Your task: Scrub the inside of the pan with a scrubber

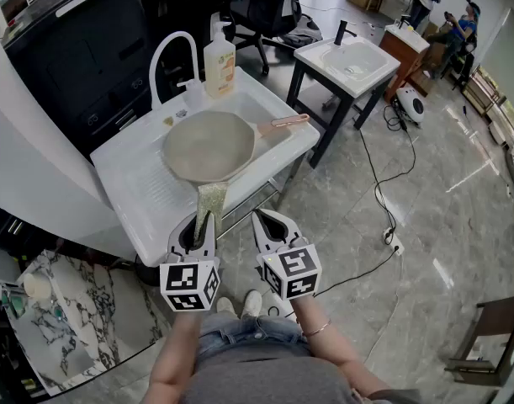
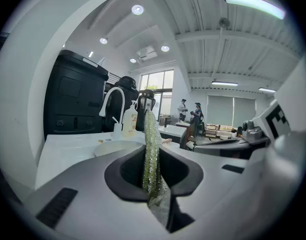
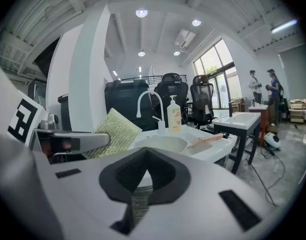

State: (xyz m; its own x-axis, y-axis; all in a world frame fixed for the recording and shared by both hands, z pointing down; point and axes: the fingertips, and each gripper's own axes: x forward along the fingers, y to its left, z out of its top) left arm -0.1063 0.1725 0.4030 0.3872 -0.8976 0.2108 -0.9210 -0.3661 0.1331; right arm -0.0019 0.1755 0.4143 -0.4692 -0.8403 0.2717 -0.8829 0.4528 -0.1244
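Left gripper (image 1: 203, 222) jaws are clamped on the scrubber (image 1: 210, 199). In the left gripper view (image 2: 151, 181) I see the glittery green-gold pad (image 2: 151, 151) pinched edge-on between them, standing upright. The right gripper view shows its flat face (image 3: 112, 131), held off to the left of the pan (image 3: 163, 144).

Right gripper (image 1: 267, 224) jaws are closed with nothing in them; in its own view (image 3: 142, 160) only floor shows through the gap behind the tips. It hangs just beside the left gripper, off the near edge of the sink unit (image 1: 130, 183).

The pan (image 1: 208, 146) sits across the basin of the white sink unit, open side up, pale inside. Its copper-coloured handle (image 1: 282, 124) points right, toward the unit's right edge. From the head view the scrubber's far end sits at the pan's near rim, not inside the pan; I can't tell if it touches.

Soap bottle (image 1: 219, 64) and white faucet (image 1: 168, 53) stand at the back of the unit, behind the pan. A second sink table (image 1: 353, 61) stands well apart to the right, with an office chair (image 1: 269, 7) beyond.
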